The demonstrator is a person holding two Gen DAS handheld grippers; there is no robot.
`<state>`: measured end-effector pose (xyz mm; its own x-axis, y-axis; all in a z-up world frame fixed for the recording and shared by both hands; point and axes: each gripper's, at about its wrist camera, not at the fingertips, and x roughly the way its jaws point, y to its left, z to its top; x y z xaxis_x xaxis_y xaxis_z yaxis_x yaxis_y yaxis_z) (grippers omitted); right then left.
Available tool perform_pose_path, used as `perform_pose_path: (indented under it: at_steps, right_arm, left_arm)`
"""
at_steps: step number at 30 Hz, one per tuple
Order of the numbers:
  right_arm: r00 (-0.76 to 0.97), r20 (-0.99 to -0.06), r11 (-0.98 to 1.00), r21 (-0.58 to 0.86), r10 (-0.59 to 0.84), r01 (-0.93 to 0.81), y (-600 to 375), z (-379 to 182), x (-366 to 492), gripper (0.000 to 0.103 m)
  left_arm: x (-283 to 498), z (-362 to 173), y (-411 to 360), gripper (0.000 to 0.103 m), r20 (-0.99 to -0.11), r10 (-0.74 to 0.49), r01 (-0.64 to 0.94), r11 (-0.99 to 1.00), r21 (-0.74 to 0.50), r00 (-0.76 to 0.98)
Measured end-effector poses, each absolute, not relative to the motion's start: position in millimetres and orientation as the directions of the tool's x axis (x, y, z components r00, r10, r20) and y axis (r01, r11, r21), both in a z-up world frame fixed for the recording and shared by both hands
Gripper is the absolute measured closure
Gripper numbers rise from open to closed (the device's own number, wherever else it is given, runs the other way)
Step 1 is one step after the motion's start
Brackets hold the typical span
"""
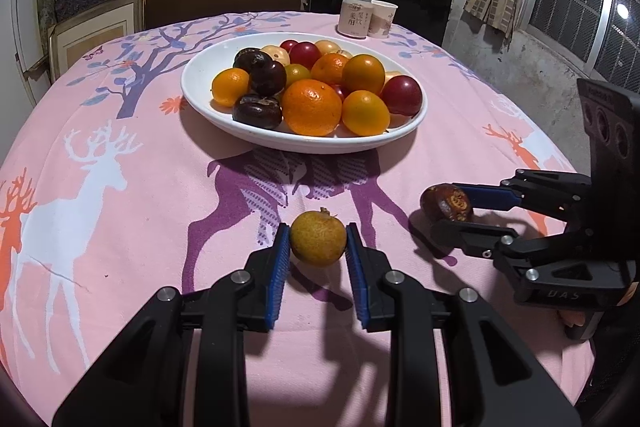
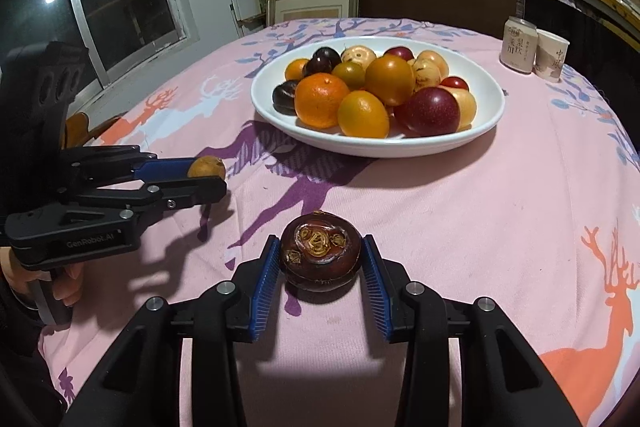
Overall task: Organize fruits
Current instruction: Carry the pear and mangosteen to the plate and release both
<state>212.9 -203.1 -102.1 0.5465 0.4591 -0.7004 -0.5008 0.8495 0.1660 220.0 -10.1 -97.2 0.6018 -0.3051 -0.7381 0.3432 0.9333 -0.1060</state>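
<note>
Ahead of both grippers the pink deer-print tablecloth lies bare up to the near rim of the white oval dish, leaving open cloth between the tools and the dish; past the right gripper the table edge curves away toward the wall.

The left gripper is closed tight on a small yellow-brown fruit, its blue pads pressing both sides; the fruit has dull, speckled skin and a short stem stub on top. To its right, the right gripper has a dark mangosteen-like fruit between its fingers, the pads close against its flanks; whether they press cannot be told. That fruit is glossy maroon-brown with a tan rosette facing the camera.

Two fruits are at the grippers. The dish beyond holds roughly fifteen: orange, yellow, red, dark and pale ones. One can and one paper cup stand touching behind it.
</note>
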Motion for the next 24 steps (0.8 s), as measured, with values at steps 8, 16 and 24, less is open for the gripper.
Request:
perform_pose_path:
  at_steps: [8, 16, 24]
  right_arm:
    - [0.686, -0.56, 0.881, 0.206, 0.464, -0.427, -228.1, -73.6, 207.3, 0.061]
    - [0.767, -0.462, 0.893, 0.286, 0.446, -0.348, -252.4, -17.9, 247.1, 0.061]
    - [0.734, -0.545, 0.914, 0.221, 0.405, -0.34, -214.3, -15.8, 322.2, 0.061]
  left_arm:
    - [220.1, -87.5, -0.6, 0.076, -0.718, -0.322, 0.318, 0.937, -0.147, 0.617]
    - [263.5, -36.2, -7.7, 0.076, -0.685, -0.324, 0.323, 0.937, -0.135, 0.653]
    - [346.0, -35.2, -32.9, 0.076, -0.727, -0.302, 0.294, 0.945, -0.143, 0.617]
